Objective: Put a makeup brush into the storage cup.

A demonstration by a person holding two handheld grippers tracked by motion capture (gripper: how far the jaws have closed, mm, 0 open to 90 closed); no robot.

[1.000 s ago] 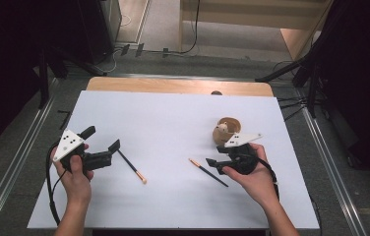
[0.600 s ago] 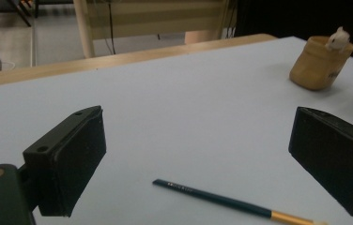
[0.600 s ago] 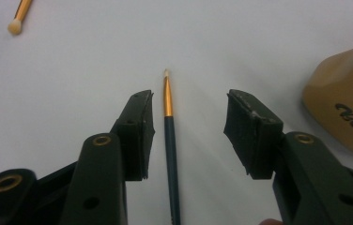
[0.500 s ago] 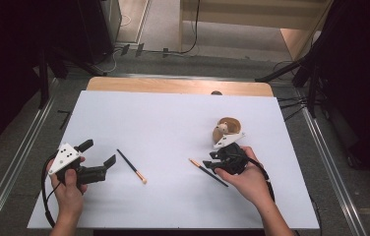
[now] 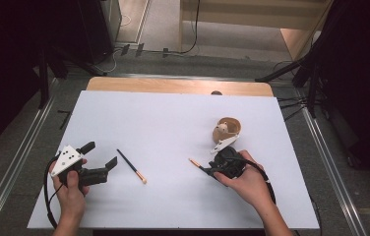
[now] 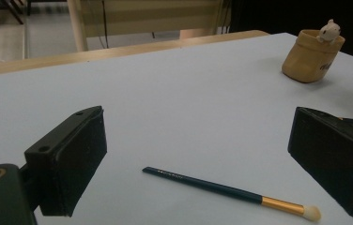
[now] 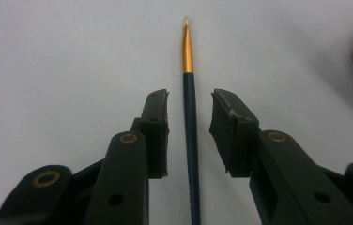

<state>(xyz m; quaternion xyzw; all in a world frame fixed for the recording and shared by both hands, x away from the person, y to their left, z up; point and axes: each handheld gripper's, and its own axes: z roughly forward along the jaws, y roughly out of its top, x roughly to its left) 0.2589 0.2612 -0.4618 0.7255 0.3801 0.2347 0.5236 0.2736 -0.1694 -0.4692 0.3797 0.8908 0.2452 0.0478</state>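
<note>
White table top (image 5: 173,128), two thin brushes lying flat on it. Right gripper (image 7: 189,110) straddles one brush (image 7: 190,117); jaws just been closing, gap left on both sides, no pad contact. Left gripper (image 6: 198,154) wide open, holds nothing, other brush (image 6: 212,187) on the table between its jaws.

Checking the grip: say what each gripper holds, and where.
Nothing held yet. The right gripper has been closing, its fingers straddling a brush handle without touching. The left gripper is open.
</note>
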